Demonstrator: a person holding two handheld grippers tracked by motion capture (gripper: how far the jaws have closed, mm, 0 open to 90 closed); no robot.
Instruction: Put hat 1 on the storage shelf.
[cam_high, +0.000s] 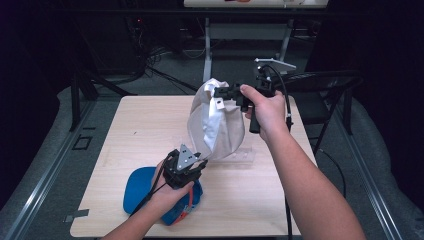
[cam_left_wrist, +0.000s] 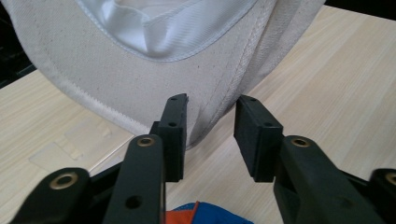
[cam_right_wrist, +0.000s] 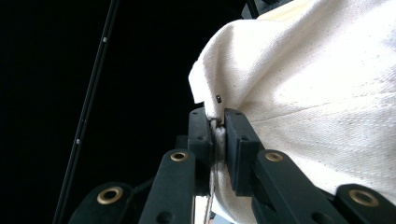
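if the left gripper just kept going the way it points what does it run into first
Most likely the white cap: the left gripper points at its lower edge, which hangs just ahead of the half-open jaws and above the table. Exact depth is hard to judge, but nothing else lies between.

Dim room, one lit wooden table in the middle of it.

The pale wood table (cam_high: 140, 135) catches the light while everything around it sinks into near black. Grey floor (cam_high: 60, 145) runs down both sides of it, with a metal rail (cam_high: 37, 192) cutting across at the left. Beyond the far edge, dark cables (cam_high: 150, 65) sprawl over the floor beside a white desk frame (cam_high: 207, 47). A black folding chair (cam_high: 330, 95) stands at the right far corner.
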